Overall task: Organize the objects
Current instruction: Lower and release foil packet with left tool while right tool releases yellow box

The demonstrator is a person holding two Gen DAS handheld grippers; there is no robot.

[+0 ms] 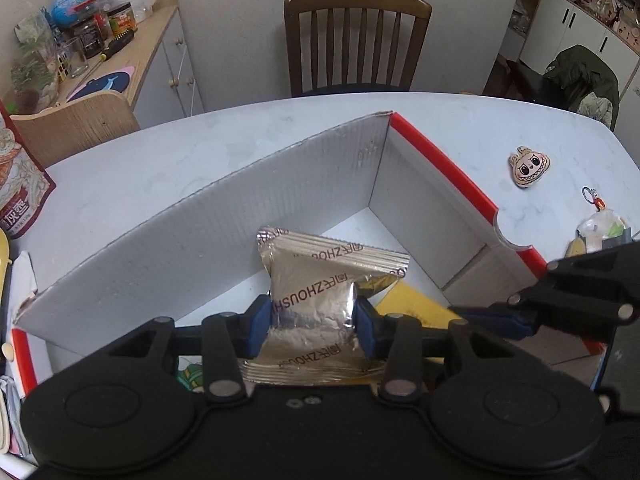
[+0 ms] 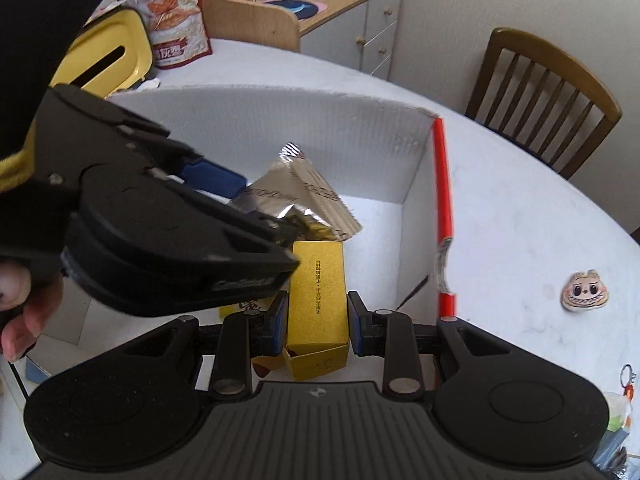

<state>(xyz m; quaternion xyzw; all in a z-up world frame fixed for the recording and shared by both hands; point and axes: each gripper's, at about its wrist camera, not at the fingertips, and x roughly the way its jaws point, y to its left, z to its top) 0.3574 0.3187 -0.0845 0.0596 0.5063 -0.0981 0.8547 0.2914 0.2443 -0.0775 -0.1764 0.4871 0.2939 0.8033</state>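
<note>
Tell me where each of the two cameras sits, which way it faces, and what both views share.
Left wrist: rides on the left gripper, looking steeply down along its fingers into the open box; its pads pinch a silver foil packet, and the right gripper enters at right.
Right wrist: rides on the right gripper, also looking down into the box; its pads hold a gold carton, with the left gripper and a hand at left.
Shared: box, packet, cartoon-face charm, chair.

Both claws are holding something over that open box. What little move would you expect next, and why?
Probably lower a bit further, then let go. The left gripper pinches the silver packet and the right gripper clamps the gold box, both already inside the white cardboard box and near its floor.
</note>
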